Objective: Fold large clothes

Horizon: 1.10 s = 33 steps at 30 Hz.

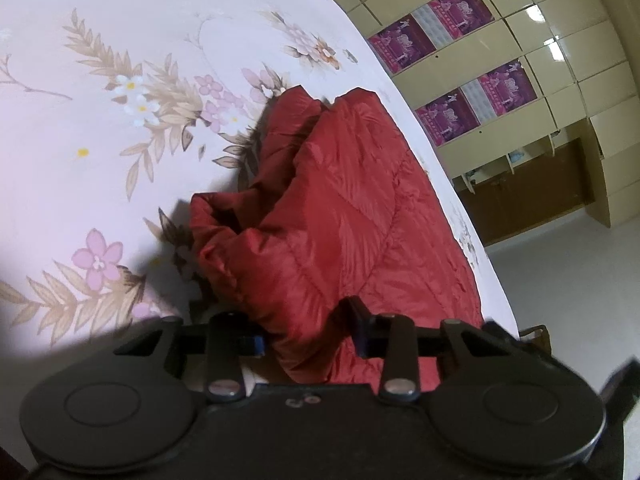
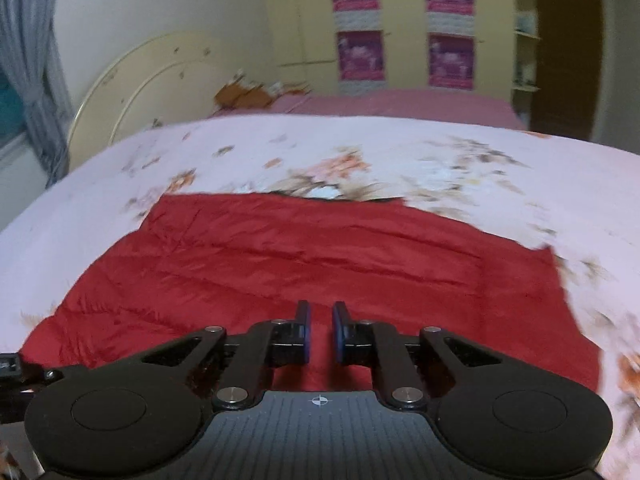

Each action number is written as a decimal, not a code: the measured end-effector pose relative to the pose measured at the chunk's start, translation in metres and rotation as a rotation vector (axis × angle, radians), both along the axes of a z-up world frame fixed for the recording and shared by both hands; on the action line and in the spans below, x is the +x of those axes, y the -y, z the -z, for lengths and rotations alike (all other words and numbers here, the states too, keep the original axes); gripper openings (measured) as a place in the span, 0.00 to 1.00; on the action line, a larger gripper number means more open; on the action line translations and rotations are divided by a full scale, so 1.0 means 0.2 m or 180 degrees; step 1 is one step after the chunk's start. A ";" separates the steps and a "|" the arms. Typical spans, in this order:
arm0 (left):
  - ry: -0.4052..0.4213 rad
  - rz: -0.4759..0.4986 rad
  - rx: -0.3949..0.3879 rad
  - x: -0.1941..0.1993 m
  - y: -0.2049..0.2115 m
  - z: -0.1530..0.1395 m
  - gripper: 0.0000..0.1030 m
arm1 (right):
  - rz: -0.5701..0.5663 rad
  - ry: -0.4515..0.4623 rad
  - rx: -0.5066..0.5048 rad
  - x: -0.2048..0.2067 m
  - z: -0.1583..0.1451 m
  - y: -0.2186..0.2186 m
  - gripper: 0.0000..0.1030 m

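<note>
Left wrist: quilted red jacket [image 1: 344, 208]

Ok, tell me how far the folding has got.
Partly done: the red jacket lies on the floral bedspread as a flattish rectangle. In hand: the left gripper has red fabric between its fingers; the right gripper hovers over the jacket, slightly open, holding nothing. Left: the bunched end still needs folding.

Bedroom: floral bed [image 2: 280, 152], wardrobe [image 2: 304, 20].
</note>
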<state>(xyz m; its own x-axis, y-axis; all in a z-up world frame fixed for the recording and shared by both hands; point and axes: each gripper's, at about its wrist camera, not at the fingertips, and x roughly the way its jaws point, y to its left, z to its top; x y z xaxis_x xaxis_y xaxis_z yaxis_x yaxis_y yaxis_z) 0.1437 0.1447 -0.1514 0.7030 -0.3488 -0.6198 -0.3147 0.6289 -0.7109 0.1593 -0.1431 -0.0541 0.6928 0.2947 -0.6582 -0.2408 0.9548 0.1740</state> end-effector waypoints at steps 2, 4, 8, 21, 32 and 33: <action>-0.0011 -0.0002 -0.0006 0.00 0.00 0.00 0.35 | -0.0053 -0.0002 -0.0075 0.08 0.04 -0.04 0.12; -0.0015 -0.0002 0.0001 0.00 0.00 0.00 0.35 | -0.0073 -0.0053 -0.0195 0.14 0.09 -0.09 0.12; -0.0011 0.0019 0.0037 0.01 0.01 0.00 0.35 | -0.0141 -0.0307 -0.0318 0.22 0.25 -0.15 0.12; -0.0079 0.0026 0.0023 0.02 0.01 -0.01 0.35 | -0.0243 -0.0137 -0.0217 -0.08 0.07 -0.10 0.12; -0.0067 0.0125 0.0099 0.04 0.01 -0.01 0.37 | -0.0257 -0.0226 -0.0331 -0.25 0.12 -0.15 0.12; -0.0063 0.0132 0.0102 0.04 0.01 -0.01 0.37 | -0.0271 -0.0253 -0.0367 -0.26 0.14 -0.16 0.12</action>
